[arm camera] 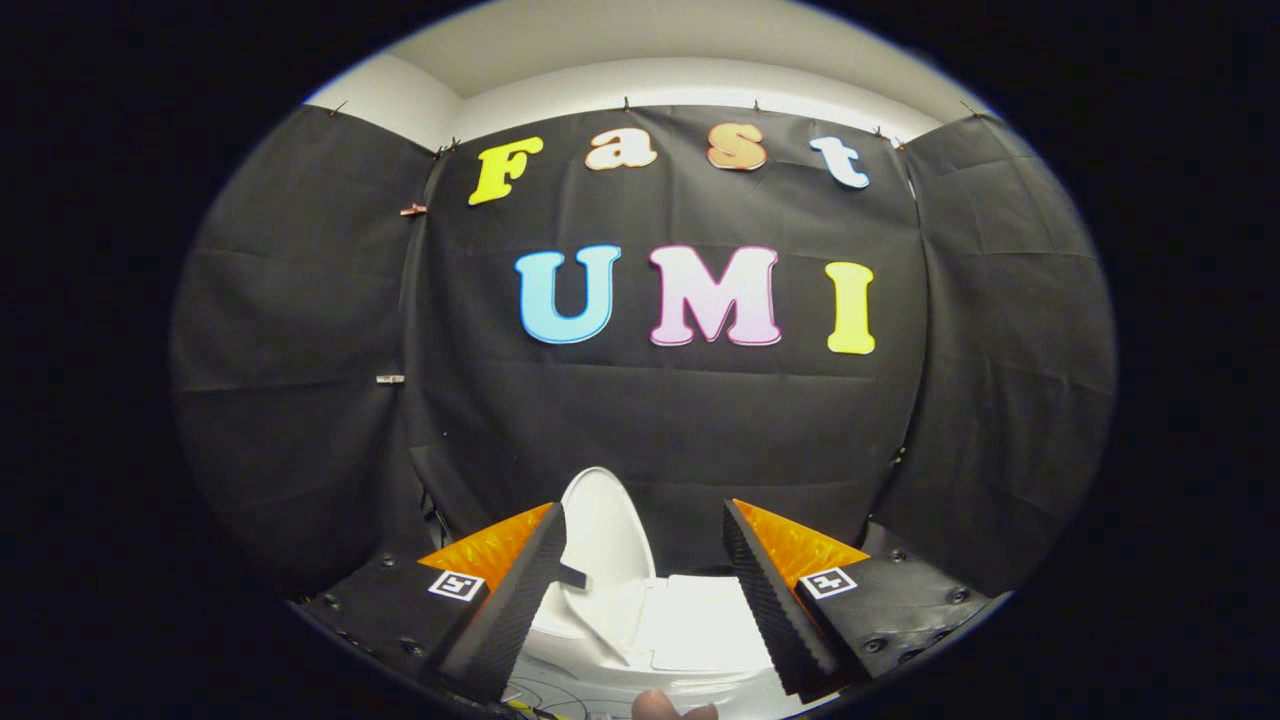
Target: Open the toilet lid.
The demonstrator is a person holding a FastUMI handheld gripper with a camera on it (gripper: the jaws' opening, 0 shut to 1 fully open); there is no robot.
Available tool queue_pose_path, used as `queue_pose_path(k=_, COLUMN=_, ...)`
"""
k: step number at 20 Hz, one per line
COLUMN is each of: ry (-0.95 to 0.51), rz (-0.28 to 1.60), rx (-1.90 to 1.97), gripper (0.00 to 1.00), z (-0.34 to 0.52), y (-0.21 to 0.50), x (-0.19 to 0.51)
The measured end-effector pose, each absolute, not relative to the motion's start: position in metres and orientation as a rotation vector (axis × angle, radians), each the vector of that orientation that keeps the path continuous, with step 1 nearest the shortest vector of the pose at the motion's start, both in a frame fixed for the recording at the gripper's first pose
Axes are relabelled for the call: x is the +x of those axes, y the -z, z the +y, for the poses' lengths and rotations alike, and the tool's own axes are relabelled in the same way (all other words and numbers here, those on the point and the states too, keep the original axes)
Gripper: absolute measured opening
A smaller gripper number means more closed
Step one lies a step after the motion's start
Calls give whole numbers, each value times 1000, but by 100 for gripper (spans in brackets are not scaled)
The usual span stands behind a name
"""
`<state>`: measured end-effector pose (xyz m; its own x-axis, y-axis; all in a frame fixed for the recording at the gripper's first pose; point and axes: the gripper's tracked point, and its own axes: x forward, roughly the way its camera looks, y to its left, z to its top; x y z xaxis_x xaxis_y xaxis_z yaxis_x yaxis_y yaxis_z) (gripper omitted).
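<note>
The white toilet (660,625) stands low ahead, against the black cloth wall. Its oval lid (605,535) is raised, standing upright just inside my left finger (510,600). The flat white top of the tank (700,620) lies to the right of the lid, between the fingers. My gripper (645,515) is open, its two dark ribbed fingers with orange backs spread wide on either side of the toilet. Nothing is held between them. The left finger's tip overlaps the lid's edge in the view; I cannot tell whether they touch.
Black cloth walls (680,420) close the booth behind and on both sides of the toilet. A fingertip of a person's hand (655,705) shows below the toilet, beside some thin wires (550,695) on the white surface.
</note>
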<state>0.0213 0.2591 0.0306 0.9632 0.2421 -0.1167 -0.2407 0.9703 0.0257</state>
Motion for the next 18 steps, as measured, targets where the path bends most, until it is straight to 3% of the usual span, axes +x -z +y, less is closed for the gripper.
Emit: queue_pose_path(k=18, ry=-72, rz=-3, rx=35, gripper=98, z=47, y=-57, x=-48)
